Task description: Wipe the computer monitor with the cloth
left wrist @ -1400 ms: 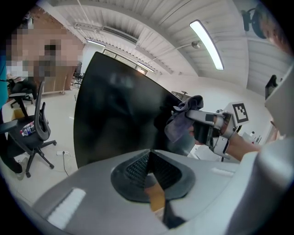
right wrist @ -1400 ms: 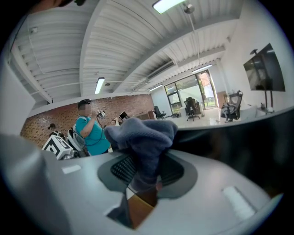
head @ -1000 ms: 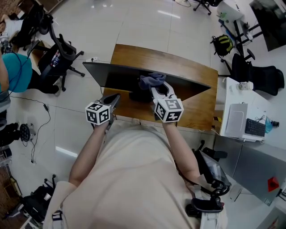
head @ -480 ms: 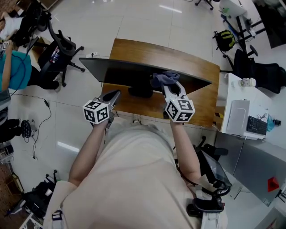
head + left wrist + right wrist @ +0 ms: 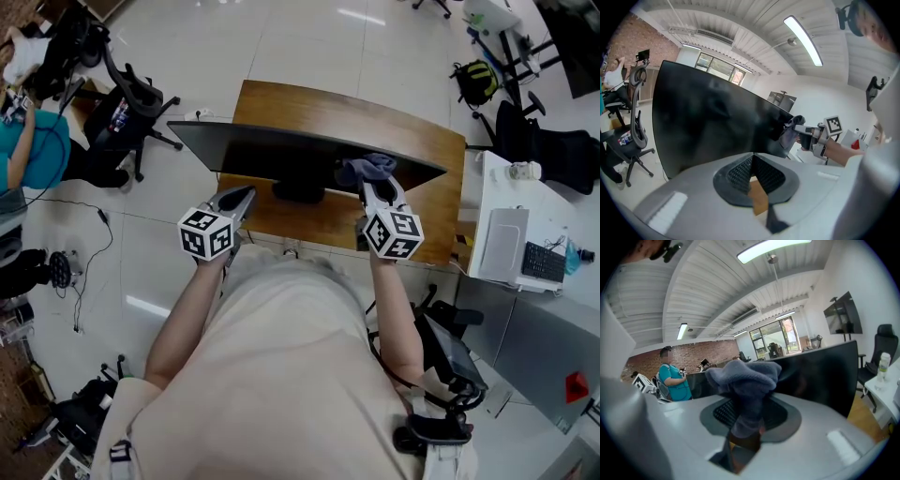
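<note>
Right gripper clenched on the cloth, cloth against the monitor front, at 1 o'clock. Left gripper closed on nothing, at 11 o'clock. Best swept sideways with light, even pressure, in overlapping passes, without tipping the monitor.

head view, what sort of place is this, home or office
Most likely an open office or lab: a wooden desk with a wide monitor, wheeled office chairs on a tiled floor, and a keyboard on a white side table.
</note>
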A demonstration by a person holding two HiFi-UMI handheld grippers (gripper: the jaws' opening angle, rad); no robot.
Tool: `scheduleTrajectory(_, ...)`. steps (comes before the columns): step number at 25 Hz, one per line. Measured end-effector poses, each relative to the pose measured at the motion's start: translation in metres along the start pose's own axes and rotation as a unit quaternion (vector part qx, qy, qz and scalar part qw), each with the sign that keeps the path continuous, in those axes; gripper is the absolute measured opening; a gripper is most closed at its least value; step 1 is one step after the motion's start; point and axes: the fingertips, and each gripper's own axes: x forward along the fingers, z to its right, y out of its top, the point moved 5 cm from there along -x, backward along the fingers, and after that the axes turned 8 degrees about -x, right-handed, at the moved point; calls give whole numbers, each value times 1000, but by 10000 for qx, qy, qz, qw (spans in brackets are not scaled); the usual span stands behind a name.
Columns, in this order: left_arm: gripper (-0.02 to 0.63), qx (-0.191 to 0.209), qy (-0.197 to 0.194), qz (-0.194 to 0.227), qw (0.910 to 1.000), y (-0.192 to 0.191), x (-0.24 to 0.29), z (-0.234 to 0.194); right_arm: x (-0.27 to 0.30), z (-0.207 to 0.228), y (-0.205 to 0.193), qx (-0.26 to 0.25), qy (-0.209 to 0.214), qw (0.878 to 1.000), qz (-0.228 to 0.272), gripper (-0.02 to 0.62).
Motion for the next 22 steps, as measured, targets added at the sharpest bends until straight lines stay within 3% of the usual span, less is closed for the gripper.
scheduleTrajectory(16,-2,281,-28,-39,9996,10,15,6,-29,48,-13,243,-428,9987,-91,118)
scheduleTrajectory(18,-3,317,-30,-54,9995,11,18,10,-40,53,-13,477,-123,9987,-104,117)
scheduleTrajectory(20,-2,326,-37,-69,9994,11,18,8,-47,43,-15,596,445,9971,-174,117)
scheduleTrajectory(22,-2,323,-47,-90,9994,11,16,3,-47,21,-24,292,945,9940,-458,117)
